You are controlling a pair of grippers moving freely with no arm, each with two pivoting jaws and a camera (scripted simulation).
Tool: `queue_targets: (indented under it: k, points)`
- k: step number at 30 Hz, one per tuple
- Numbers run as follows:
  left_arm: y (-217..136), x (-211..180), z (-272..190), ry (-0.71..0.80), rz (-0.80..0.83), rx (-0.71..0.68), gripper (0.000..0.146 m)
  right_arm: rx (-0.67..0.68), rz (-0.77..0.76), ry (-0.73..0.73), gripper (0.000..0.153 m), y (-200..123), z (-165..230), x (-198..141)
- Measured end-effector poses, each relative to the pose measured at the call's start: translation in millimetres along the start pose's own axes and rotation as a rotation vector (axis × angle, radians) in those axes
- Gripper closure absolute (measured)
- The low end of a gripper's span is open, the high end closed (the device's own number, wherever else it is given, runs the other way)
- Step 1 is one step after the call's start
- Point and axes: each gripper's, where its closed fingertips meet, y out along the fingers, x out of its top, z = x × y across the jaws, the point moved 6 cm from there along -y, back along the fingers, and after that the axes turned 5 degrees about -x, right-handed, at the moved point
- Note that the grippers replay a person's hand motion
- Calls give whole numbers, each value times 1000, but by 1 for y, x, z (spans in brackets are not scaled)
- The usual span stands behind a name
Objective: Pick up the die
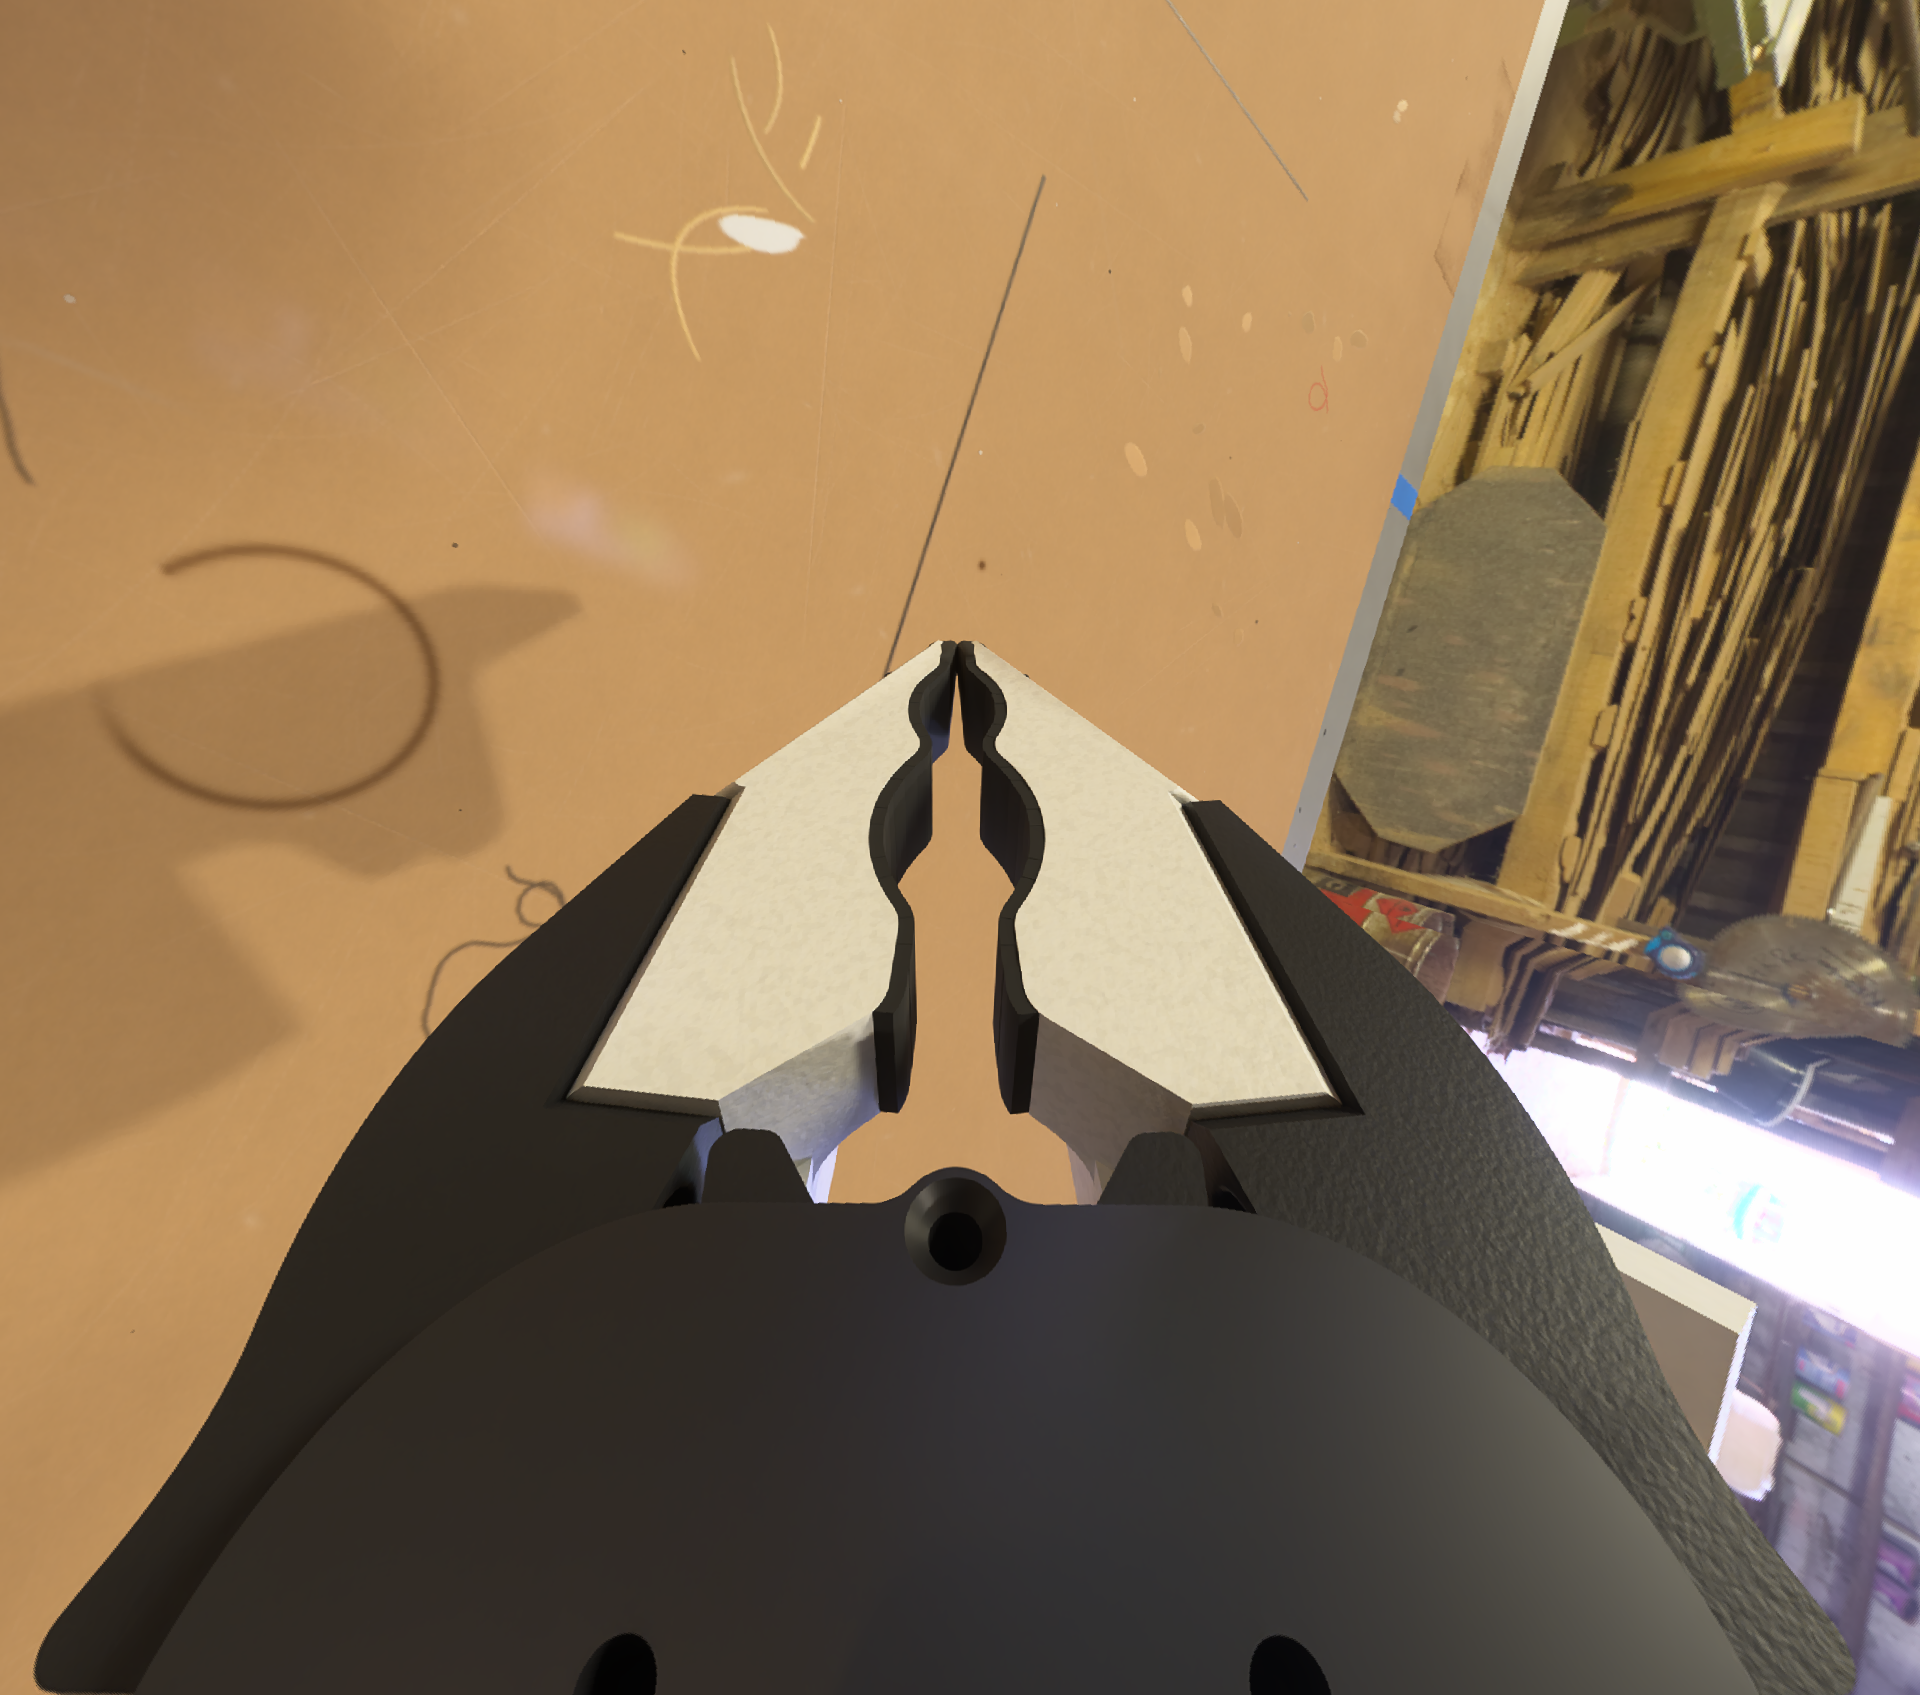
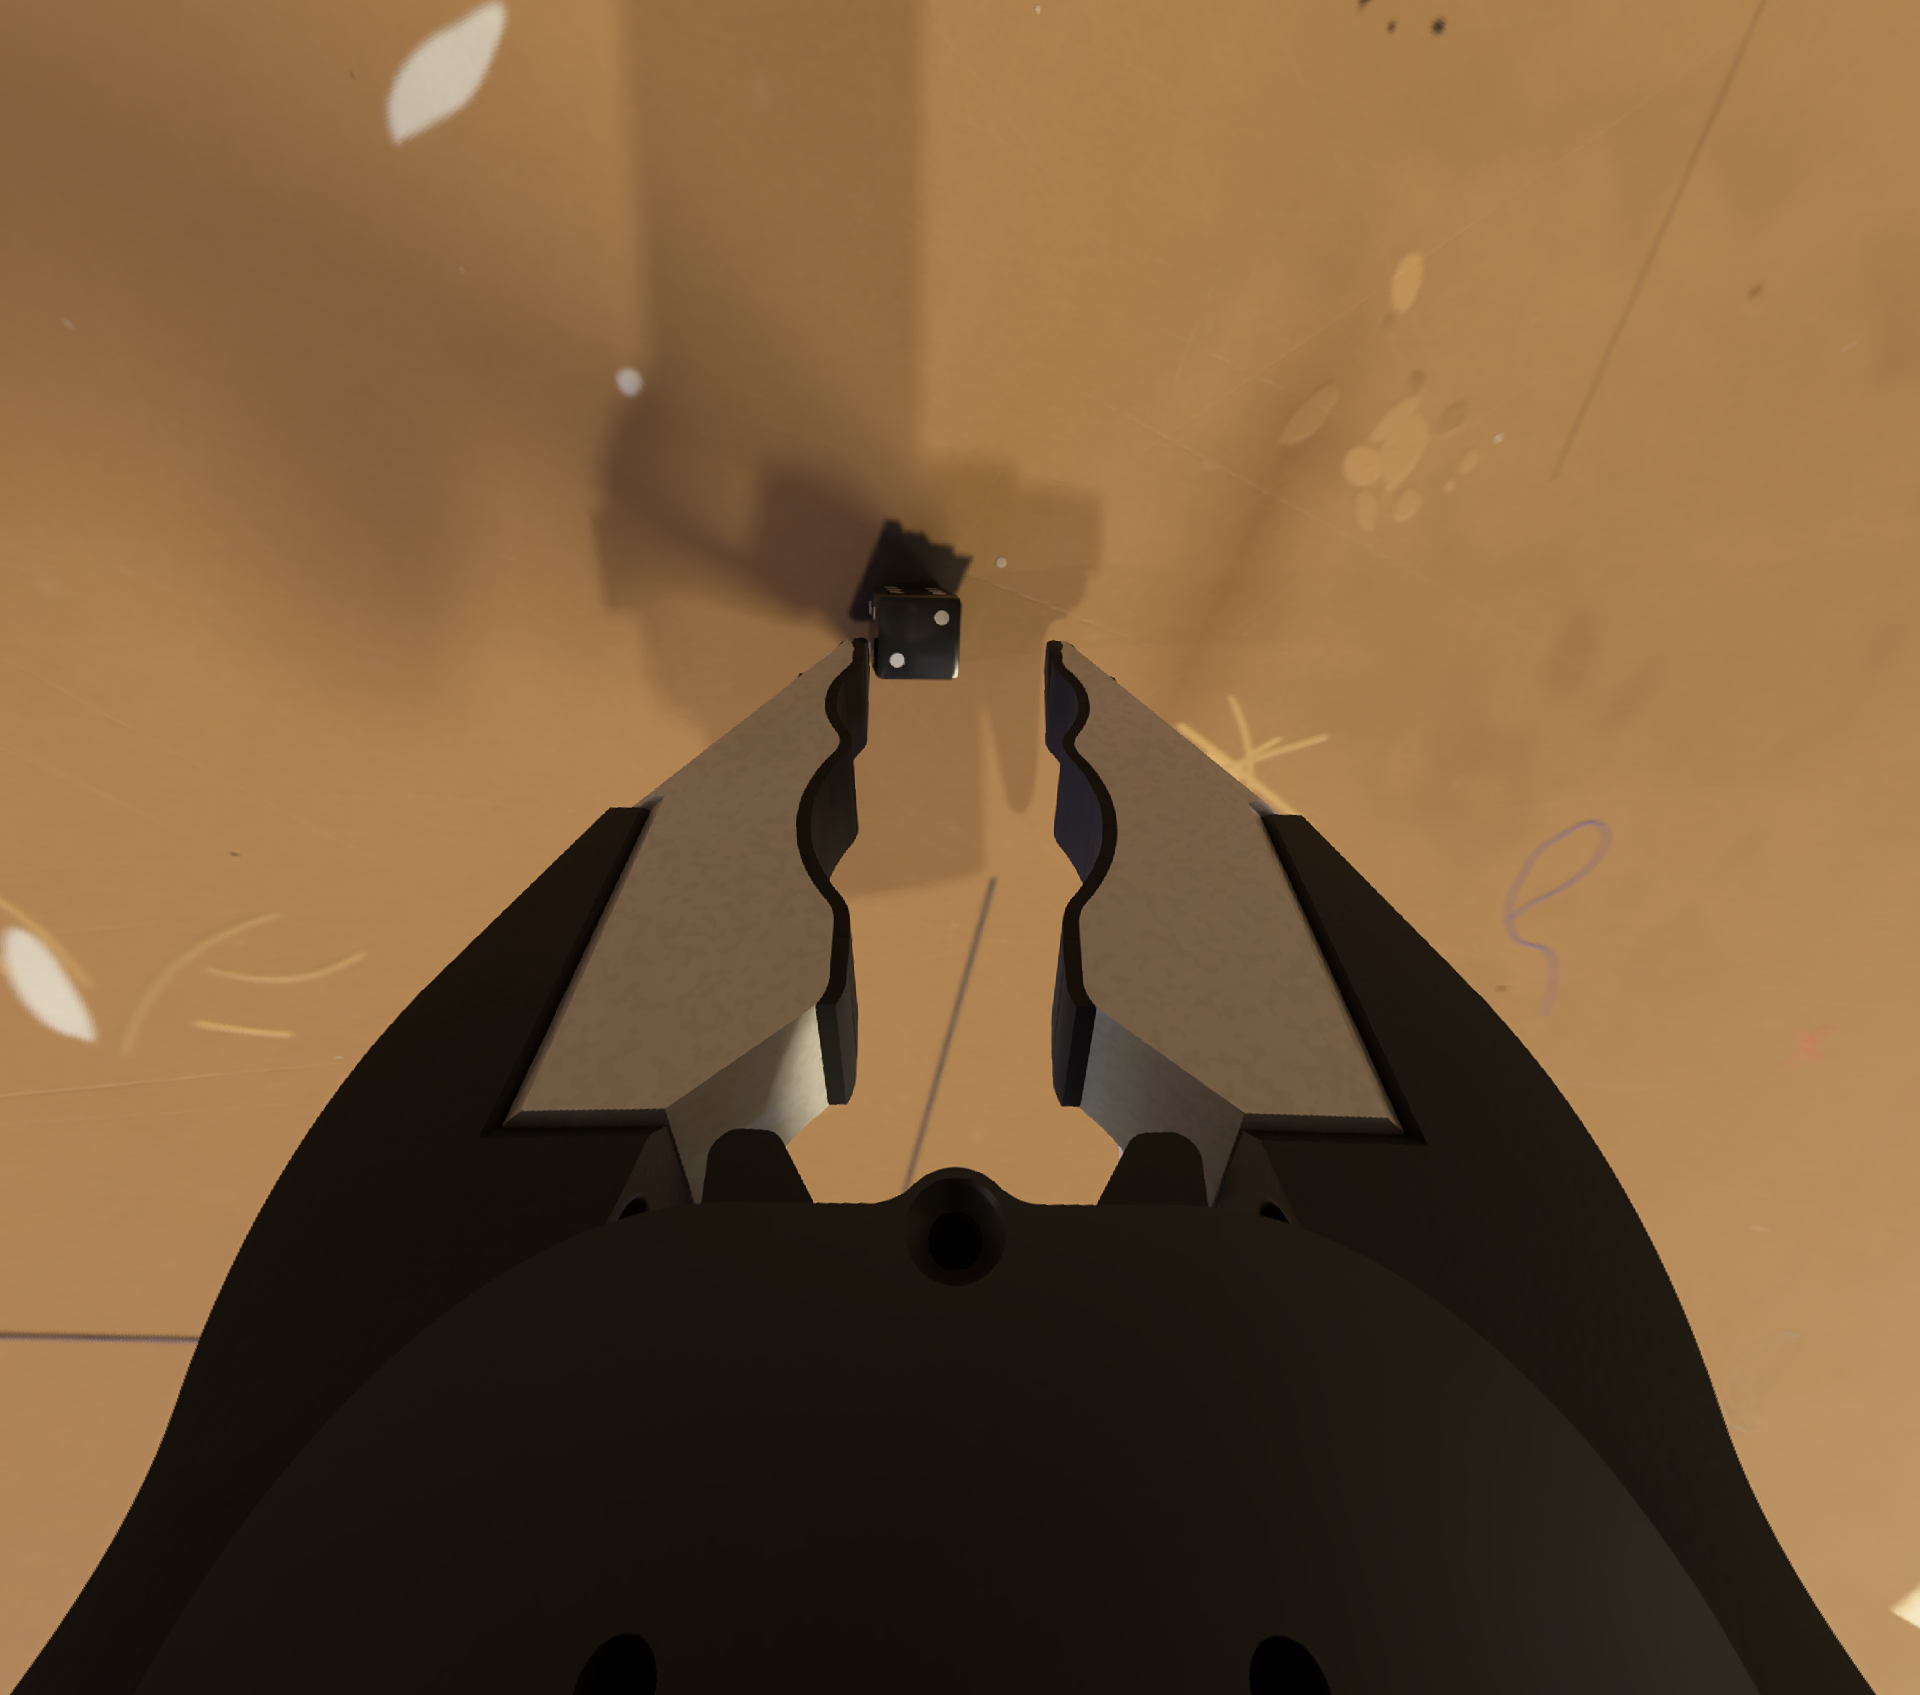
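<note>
A small black die (image 2: 915,635) with white pips lies on the brown tabletop (image 2: 1351,191) in the right wrist view. My right gripper (image 2: 954,656) is open, and the die sits right at its fingertips, close beside the left fingertip (image 2: 858,656) and apart from the right one. Nothing is held between the jaws. My left gripper (image 1: 955,654) is shut and empty over bare tabletop (image 1: 520,87). The die does not show in the left wrist view.
The table's right edge (image 1: 1455,398) runs diagonally through the left wrist view, with stacked timber and wooden racks (image 1: 1683,502) beyond it. The tabletop bears scratches, paint flecks and a dark ring mark (image 1: 281,679). Gripper shadows fall around the die.
</note>
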Motion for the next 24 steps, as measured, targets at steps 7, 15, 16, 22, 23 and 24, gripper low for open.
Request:
queue_targets:
  k: [7, 15, 16, 22, 23, 24]
  points:
    - [-1, 0, 0, -2, -3, 2, 146, 139, 26, 69, 136, 3, 4, 0]
    - [-2, 0, 1, -4, -7, 1, 146, 258, -145, 37, 136, -65, 15, 4]
    - [-2, 0, 2, -5, -7, -1, 146, 328, -216, 36, 136, -89, 22, 6]
    - [-3, 0, 3, -11, -10, -2, 146, 856, -414, -231, 136, -183, 126, -2]
    - [-3, 0, 3, -11, -12, -1, 146, 883, -376, -269, 136, -182, 142, -4]
    - [-4, -1, 3, -12, -14, 0, 146, 901, -345, -289, 136, -179, 153, -4]
